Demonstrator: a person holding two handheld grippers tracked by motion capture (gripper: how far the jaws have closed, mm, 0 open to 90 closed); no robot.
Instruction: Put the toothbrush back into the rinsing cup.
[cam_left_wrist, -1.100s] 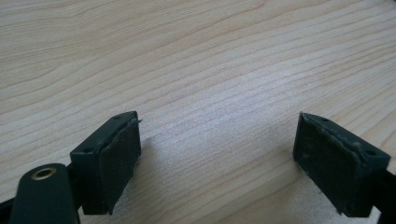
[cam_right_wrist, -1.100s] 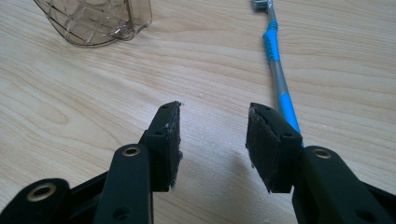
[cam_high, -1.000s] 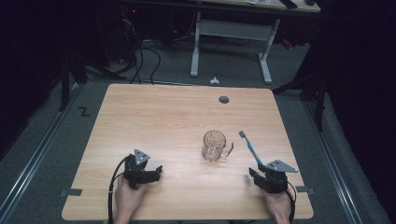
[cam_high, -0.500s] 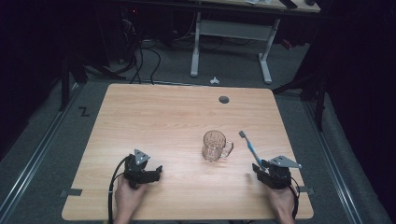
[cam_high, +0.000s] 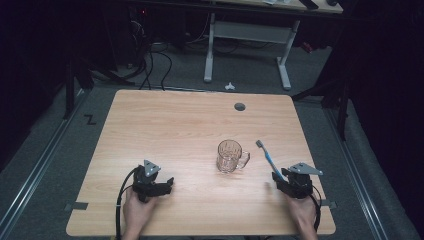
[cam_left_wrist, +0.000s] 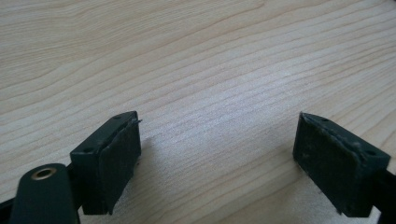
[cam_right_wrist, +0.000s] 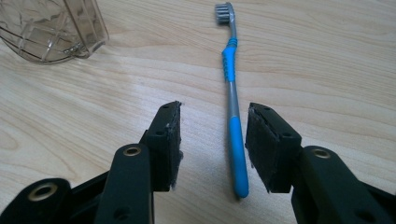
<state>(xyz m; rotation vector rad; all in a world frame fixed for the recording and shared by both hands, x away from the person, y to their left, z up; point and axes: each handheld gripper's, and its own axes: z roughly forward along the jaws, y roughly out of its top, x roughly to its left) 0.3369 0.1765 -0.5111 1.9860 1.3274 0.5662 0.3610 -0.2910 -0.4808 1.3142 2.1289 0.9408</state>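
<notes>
The toothbrush (cam_right_wrist: 232, 88) is laid flat beside the glass mug (cam_high: 230, 156) — bristles away, handle between the right tongs (cam_right_wrist: 212, 140), parted, ungripped — left tongs (cam_left_wrist: 217, 154) wide

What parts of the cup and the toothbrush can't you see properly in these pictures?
- Glass mug: right gripper view, its top and left side are cut off by the picture's edges.
- Toothbrush: high view, its handle end is hidden behind the right gripper.
- Toothbrush bristles: high view, too small to make out.
</notes>
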